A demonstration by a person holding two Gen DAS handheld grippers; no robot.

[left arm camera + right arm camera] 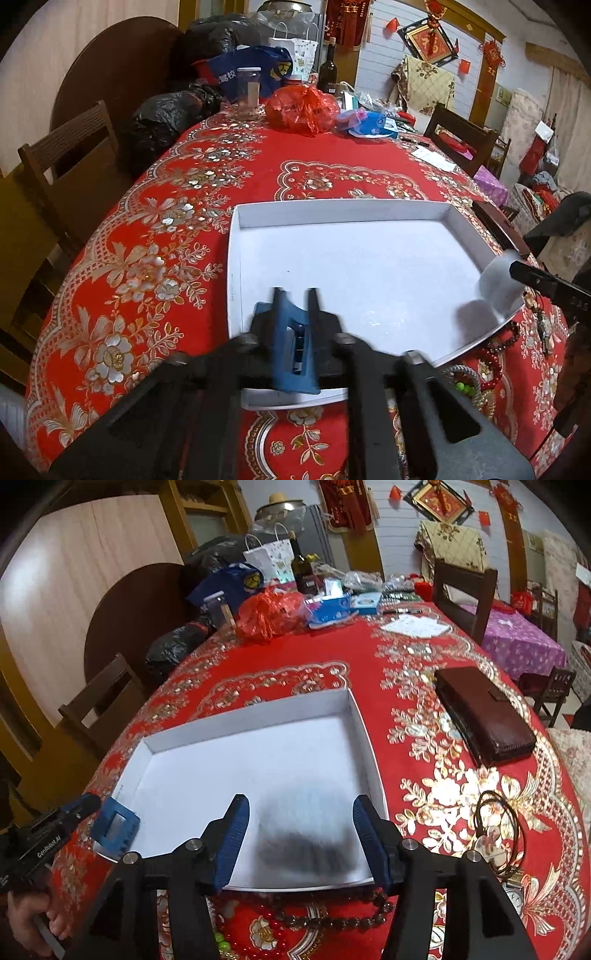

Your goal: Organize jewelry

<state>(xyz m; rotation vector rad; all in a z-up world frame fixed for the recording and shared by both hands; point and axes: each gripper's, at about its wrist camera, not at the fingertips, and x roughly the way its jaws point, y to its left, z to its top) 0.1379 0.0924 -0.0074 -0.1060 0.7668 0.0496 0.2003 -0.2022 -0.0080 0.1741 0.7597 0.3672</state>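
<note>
A shallow white box [236, 258] [364, 734] lies open and bare on the red floral tablecloth. My left gripper [295, 295] is shut, its fingers pressed together over the box's near left corner; it shows in the right wrist view [110, 825]. My right gripper [301, 808] is open and empty over the box's near edge; its finger shows in the left wrist view [543, 280]. Bead bracelets lie just in front of the box: red beads [491, 365] [266, 926], brown beads [332, 919], green beads [463, 387]. A dark cord necklace with a pendant [498, 834] lies to the right.
A brown leather case [484, 712] lies right of the box. At the table's far end stand a red plastic bag [269, 613], a wine bottle [301, 568], a jar [248, 88] and tissue packs. Wooden chairs [62, 166] stand around the table.
</note>
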